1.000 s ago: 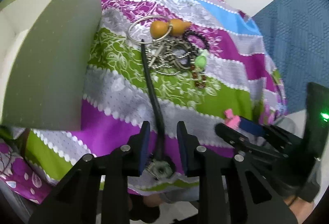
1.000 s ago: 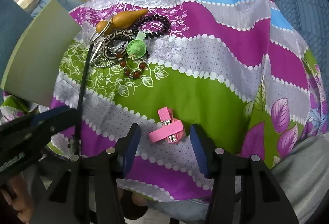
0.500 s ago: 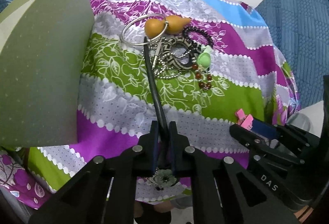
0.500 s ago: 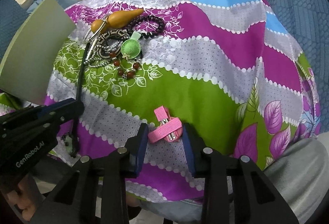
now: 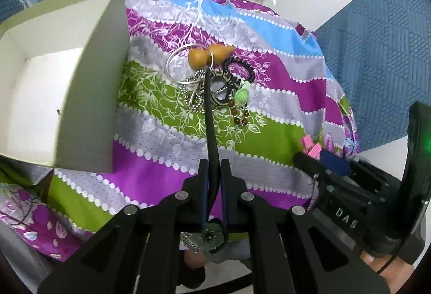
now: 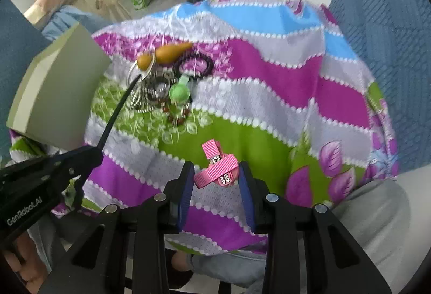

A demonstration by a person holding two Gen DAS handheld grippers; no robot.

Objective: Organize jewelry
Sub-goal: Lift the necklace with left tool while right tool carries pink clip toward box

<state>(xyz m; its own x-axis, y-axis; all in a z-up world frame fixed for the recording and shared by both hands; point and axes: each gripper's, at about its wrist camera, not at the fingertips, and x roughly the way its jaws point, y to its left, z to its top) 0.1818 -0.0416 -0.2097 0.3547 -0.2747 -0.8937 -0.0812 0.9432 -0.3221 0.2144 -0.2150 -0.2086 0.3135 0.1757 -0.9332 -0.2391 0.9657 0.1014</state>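
Observation:
My left gripper is shut on a black cord necklace; its green pendant hangs below the jaws and the cord runs up to the jewelry pile. The pile holds an orange gourd charm, a silver ring, bead chains, a dark bead bracelet and a green charm; it also shows in the right wrist view. My right gripper is closed around a pink ribbon hair clip, which seems lifted off the cloth. The left gripper and taut cord show in the right wrist view.
An open pale green box with a white inside stands at the left, also in the right wrist view. A striped floral cloth covers the surface. A blue padded wall is at the right. My right gripper shows at the left view's right.
My left gripper closed on the black cord and lifted it, pulling it taut. My right gripper closed on the pink hair clip and raised it. The box's inside came into view.

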